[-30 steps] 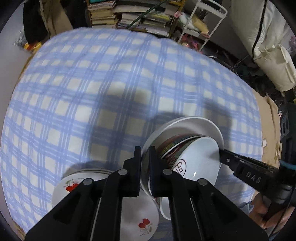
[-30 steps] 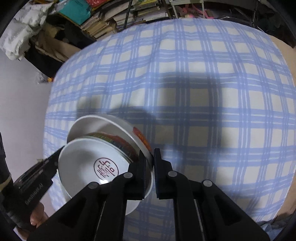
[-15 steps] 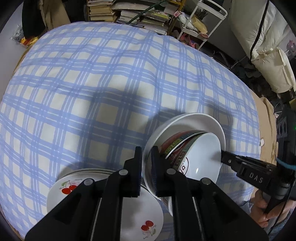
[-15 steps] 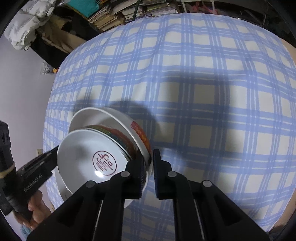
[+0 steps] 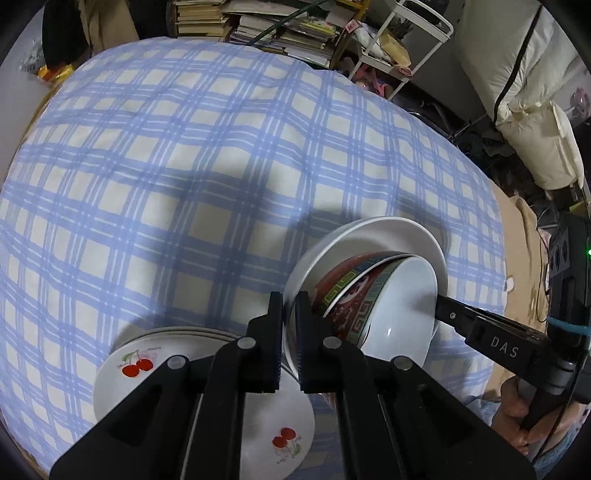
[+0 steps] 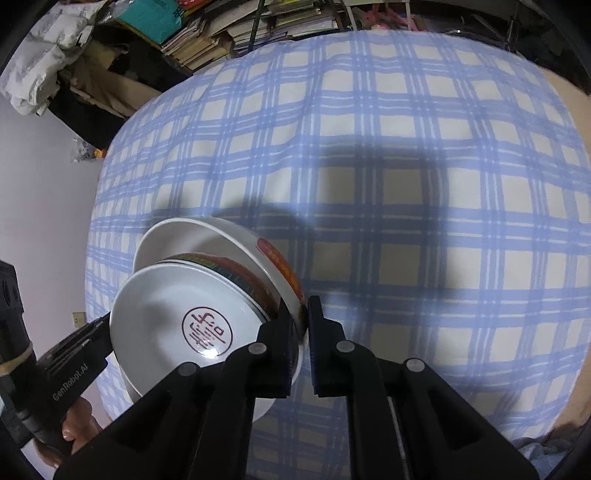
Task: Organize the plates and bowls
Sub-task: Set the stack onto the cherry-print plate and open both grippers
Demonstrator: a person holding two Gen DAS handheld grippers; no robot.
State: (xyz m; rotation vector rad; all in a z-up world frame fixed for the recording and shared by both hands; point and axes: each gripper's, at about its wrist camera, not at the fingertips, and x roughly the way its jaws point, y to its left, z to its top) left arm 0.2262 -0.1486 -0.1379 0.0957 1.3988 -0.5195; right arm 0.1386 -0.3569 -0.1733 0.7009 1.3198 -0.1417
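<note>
Both grippers hold one tilted stack of nested bowls above the table. My left gripper (image 5: 289,300) is shut on the left rim of the outer white bowl (image 5: 373,232). My right gripper (image 6: 301,309) is shut on the opposite rim of that white bowl (image 6: 207,236). Inside it sit red patterned bowls (image 5: 351,291), the top one with a white inside and a red seal mark (image 6: 207,328). A stack of cherry-printed plates (image 5: 207,402) lies on the checked cloth below my left gripper.
The blue-and-cream checked tablecloth (image 5: 184,166) covers the table. Books (image 5: 258,26), a white wire cart (image 5: 399,40) and a cream cushion (image 5: 524,110) stand beyond the far edge. The table's right edge is near the bowls.
The bowl stack has been lifted slightly and tilted more towards the right gripper. The plates now show more fully below the left gripper. Both grips are unchanged.
</note>
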